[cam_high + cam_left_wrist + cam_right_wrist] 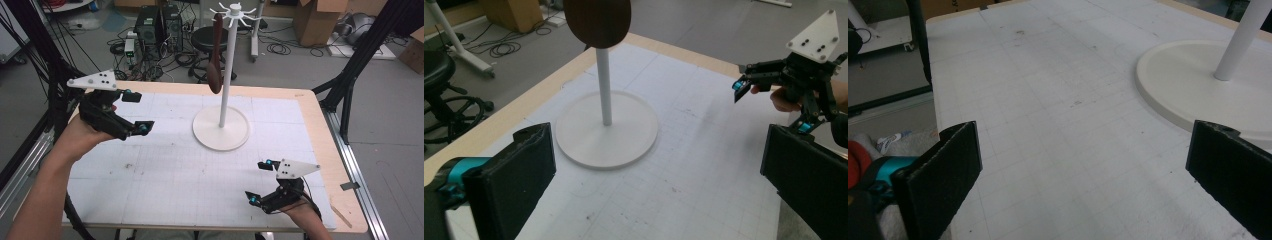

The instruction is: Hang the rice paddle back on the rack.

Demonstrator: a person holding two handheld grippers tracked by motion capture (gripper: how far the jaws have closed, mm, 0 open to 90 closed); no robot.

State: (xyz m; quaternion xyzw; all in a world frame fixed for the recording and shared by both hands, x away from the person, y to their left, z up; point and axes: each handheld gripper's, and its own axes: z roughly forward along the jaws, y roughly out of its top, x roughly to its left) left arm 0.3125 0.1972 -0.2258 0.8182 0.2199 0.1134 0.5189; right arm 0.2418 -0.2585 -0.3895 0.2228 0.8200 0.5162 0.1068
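On the table's (pixel 320 130) far centre, the white rack (pixel 221 128) carries a hanging wooden spoon (pixel 215 55). Left gripper (pixel 134 111) and right gripper (pixel 260 181) both released, empty, well apart from it.

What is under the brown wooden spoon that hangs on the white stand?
Under the spoon are the stand's round white base and the gridded mat, with nothing lying there. The spoon's bowl hides part of the pole behind it.

The high view looks forward and down over the whole table (pixel 165 170). Both gripper views sit low and close above it, sharing the white stand (pixel 606 127).
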